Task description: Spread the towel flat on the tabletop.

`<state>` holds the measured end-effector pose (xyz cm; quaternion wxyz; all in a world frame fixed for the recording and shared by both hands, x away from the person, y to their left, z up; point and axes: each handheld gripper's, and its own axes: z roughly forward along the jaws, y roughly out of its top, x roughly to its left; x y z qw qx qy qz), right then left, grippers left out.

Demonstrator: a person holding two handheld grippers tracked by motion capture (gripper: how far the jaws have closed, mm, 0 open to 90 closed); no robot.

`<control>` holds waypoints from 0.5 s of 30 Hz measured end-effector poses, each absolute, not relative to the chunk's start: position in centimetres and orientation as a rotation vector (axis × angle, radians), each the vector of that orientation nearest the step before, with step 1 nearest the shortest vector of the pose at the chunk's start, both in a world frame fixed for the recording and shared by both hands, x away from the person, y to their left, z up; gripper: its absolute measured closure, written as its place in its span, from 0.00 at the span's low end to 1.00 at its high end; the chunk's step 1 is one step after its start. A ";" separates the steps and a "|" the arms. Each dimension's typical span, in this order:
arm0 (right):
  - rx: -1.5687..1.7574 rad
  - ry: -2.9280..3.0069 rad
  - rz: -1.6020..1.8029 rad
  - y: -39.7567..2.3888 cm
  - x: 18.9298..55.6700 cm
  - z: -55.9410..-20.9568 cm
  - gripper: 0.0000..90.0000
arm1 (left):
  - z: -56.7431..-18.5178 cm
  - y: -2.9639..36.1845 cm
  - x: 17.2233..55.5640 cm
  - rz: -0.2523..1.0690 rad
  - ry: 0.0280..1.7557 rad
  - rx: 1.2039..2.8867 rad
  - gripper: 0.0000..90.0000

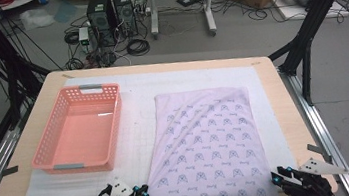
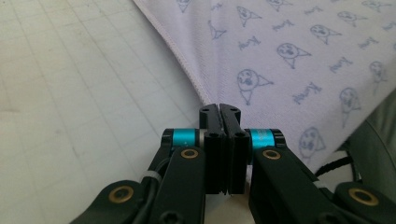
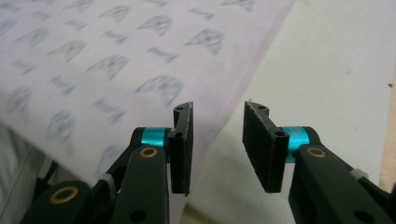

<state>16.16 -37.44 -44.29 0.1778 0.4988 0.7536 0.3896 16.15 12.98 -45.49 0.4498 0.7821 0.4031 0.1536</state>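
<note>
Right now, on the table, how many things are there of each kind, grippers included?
Baskets: 1, the pink basket
Cloths: 1, the printed cloth
White mats: 1, the white mat under both
Grippers: 2, the left gripper and the right gripper
Total: 5

Three cameras, one worktop

We look forward and down on the worktop (image 1: 265,71) from above its near edge; our two gripper views ride low and close over the printed cloth (image 1: 208,144) (image 2: 299,56) (image 3: 93,60), at its near corners, which all share.
</note>
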 end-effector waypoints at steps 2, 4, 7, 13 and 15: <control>1.442 2.134 1.085 -37.1 17.0 -44.7 0.68 | -45.7 12.9 16.1 0.368 1.005 1.921 0.96; 1.442 2.129 1.075 -36.7 17.5 -44.9 0.69 | -45.8 12.8 16.3 0.354 1.012 1.904 0.82; 1.404 2.139 1.035 -36.5 17.5 -44.9 0.87 | -45.8 12.6 16.7 0.349 1.010 1.868 0.69; 1.336 2.198 0.961 -36.6 16.6 -44.3 0.99 | -45.4 12.4 17.7 0.365 1.011 1.822 0.59; 1.344 2.190 0.918 -37.3 15.9 -44.2 0.99 | -45.3 12.4 18.0 0.364 1.005 1.813 0.57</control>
